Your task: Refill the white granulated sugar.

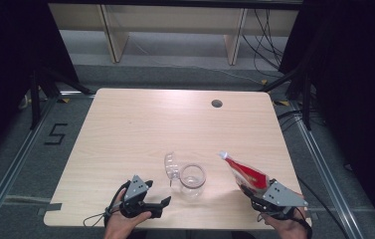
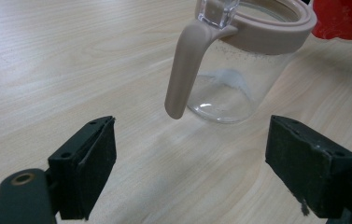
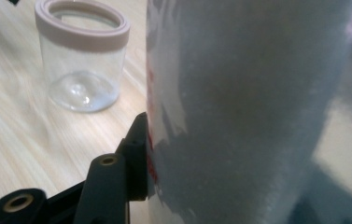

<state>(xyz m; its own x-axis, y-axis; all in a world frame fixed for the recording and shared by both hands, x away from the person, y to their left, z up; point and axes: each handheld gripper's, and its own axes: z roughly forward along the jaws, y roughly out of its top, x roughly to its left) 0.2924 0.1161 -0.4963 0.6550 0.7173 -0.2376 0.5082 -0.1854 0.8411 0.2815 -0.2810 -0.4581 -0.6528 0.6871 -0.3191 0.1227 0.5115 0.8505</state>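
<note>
My right gripper [image 1: 255,193] clamps a red-and-clear pouch [image 1: 244,172]; my left gripper [image 1: 161,205], jaws apart, faces the clear jar [image 1: 193,180] across bare tabletop [image 1: 140,124].

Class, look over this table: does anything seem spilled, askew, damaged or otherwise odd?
Nothing is spilled or broken. The jar stands upright with its hinged lid flipped open. The right gripper holds the red bag tilted toward the jar, its top lifted off the table. A faint whitish smear shows inside the jar's wall.
</note>
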